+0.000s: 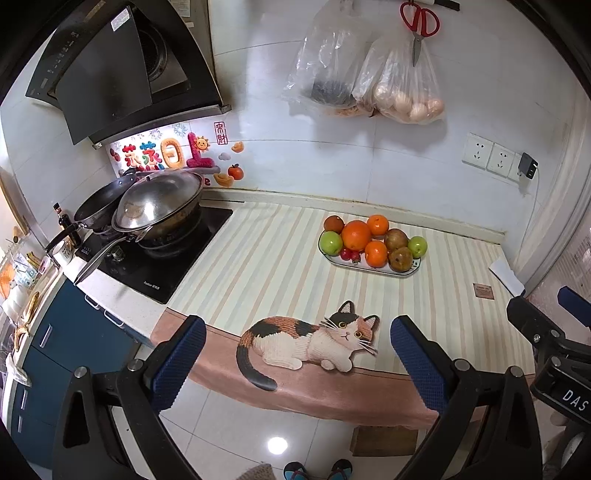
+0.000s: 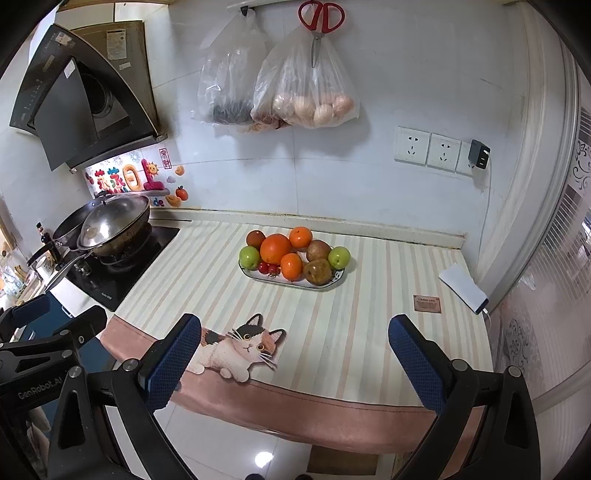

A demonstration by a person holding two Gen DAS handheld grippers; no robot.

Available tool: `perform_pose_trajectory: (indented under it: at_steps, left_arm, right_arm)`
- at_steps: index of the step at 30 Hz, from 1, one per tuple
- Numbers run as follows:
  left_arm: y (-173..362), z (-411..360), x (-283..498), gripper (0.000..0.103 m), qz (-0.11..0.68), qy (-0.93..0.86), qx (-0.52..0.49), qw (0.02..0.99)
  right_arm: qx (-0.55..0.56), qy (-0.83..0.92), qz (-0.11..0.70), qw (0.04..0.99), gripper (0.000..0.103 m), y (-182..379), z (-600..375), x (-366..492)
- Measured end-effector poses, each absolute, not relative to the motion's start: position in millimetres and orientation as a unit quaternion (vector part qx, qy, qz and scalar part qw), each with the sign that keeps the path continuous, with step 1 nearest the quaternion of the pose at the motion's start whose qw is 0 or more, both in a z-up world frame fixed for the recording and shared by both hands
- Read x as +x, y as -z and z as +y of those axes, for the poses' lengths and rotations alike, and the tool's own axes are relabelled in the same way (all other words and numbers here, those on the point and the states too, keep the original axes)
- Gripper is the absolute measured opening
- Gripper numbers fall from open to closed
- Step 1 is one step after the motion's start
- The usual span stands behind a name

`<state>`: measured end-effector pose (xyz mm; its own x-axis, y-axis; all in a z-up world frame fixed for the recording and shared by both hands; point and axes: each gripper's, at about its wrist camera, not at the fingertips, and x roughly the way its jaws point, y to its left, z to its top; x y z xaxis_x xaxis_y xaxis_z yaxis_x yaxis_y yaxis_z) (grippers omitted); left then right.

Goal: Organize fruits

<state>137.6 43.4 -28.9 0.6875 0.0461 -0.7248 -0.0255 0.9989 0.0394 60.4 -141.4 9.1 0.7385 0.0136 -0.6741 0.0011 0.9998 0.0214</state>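
A white oval plate (image 1: 369, 268) (image 2: 325, 285) stands on the striped counter cloth near the back wall. It holds oranges (image 1: 356, 235) (image 2: 275, 248), green apples (image 1: 331, 242) (image 2: 339, 257), brown fruits (image 1: 400, 259) (image 2: 317, 272) and small red fruits (image 1: 346, 254) (image 2: 263, 268). My left gripper (image 1: 297, 363) is open and empty, held in front of the counter's near edge. My right gripper (image 2: 293, 363) is open and empty, also short of the counter. Each gripper shows at the edge of the other's view.
A striped cloth (image 2: 343, 332) with a cat picture (image 1: 314, 341) covers the counter. A stove with a lidded wok (image 1: 159, 206) stands at the left. Plastic bags (image 2: 306, 92) and red scissors (image 2: 320, 22) hang on the wall. A white device (image 2: 463, 288) lies at the right.
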Motion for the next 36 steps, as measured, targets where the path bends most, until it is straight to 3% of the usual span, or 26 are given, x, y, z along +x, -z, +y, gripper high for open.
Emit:
perform_pose_trajectory:
  at_steps: [36]
  left_arm:
    - [26.2,37.5,134.5,0.102,0.396,-0.022,0.011,0.918]
  right_arm:
    - [0.011,-0.004,0.363,0.932,0.103,-10.7,-139.4,59.5]
